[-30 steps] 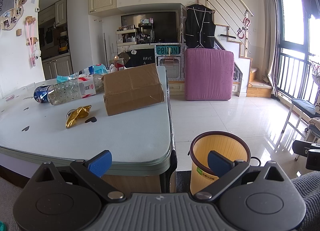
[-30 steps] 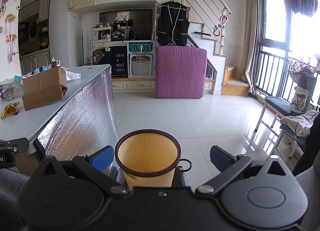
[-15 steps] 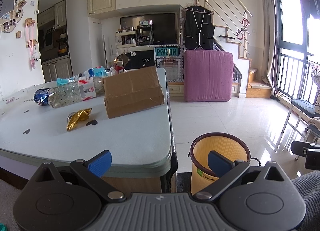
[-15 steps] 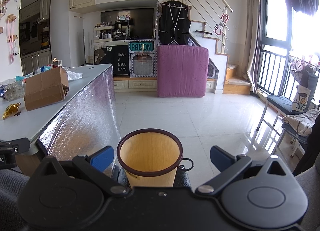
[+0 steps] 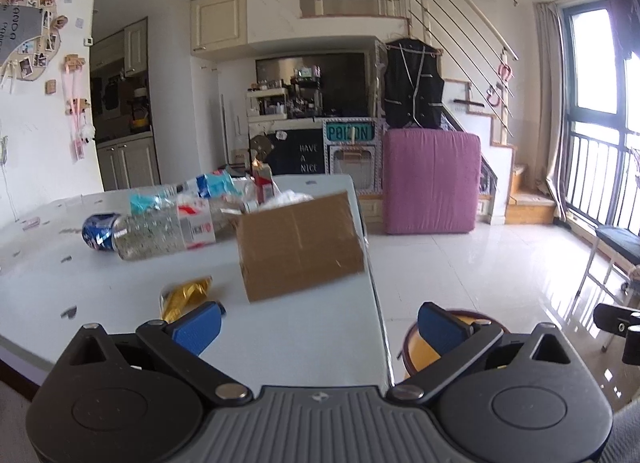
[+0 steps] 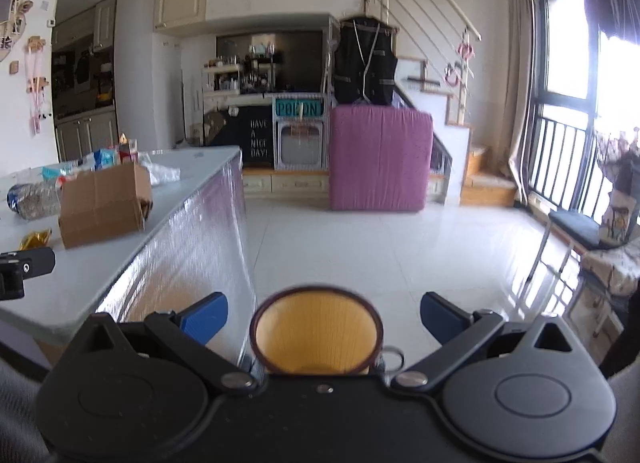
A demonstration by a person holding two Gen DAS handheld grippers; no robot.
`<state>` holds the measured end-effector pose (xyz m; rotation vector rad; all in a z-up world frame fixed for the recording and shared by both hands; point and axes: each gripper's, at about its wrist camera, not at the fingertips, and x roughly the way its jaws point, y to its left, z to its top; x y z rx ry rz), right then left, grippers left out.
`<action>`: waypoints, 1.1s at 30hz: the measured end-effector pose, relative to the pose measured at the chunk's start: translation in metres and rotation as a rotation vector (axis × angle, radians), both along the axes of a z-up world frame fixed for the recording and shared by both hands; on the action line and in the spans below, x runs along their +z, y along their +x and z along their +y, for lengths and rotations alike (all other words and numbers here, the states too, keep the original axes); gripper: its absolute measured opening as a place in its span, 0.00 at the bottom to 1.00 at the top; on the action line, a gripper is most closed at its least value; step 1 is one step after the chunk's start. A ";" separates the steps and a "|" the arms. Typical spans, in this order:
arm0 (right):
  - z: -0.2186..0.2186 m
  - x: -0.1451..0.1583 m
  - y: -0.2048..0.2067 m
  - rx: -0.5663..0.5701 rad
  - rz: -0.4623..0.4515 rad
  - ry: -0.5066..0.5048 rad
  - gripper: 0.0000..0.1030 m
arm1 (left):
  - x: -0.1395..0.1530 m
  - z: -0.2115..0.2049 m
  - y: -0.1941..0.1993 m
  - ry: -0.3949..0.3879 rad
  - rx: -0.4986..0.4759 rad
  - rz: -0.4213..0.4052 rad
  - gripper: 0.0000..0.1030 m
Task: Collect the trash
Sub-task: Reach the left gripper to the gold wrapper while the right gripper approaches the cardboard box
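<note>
Left gripper [image 5: 318,323]: black linkage arms, blue textured pads [image 5: 198,323], silver pivot screws, two round black housings, a grey ribbed centre plate with a small emblem. Right gripper [image 6: 320,317]: same build — blue pads [image 6: 204,317], silver screws — but its centre plate is plain black.

Box [image 5: 300,245] on table [image 5: 120,283], wrapper [image 5: 182,297] and bottle [image 5: 160,231] left; bin [image 6: 316,339] on floor right.
</note>
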<state>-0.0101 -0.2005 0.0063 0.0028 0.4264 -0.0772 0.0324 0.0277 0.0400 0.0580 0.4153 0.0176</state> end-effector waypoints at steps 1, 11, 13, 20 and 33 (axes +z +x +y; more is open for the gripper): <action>0.001 0.003 0.002 0.001 -0.016 -0.003 1.00 | 0.003 0.002 0.004 0.002 0.009 -0.009 1.00; 0.011 0.026 0.046 0.046 -0.099 0.055 1.00 | 0.014 0.041 0.042 0.026 0.085 -0.030 1.00; 0.015 0.029 0.056 0.058 -0.114 0.073 1.00 | 0.009 0.051 0.050 0.034 0.116 -0.009 1.00; 0.037 0.030 0.105 0.215 -0.081 0.151 1.00 | -0.018 0.090 0.068 -0.038 0.229 0.068 1.00; 0.091 0.013 0.205 0.523 0.049 0.331 1.00 | -0.034 0.115 0.107 -0.040 0.271 0.065 0.91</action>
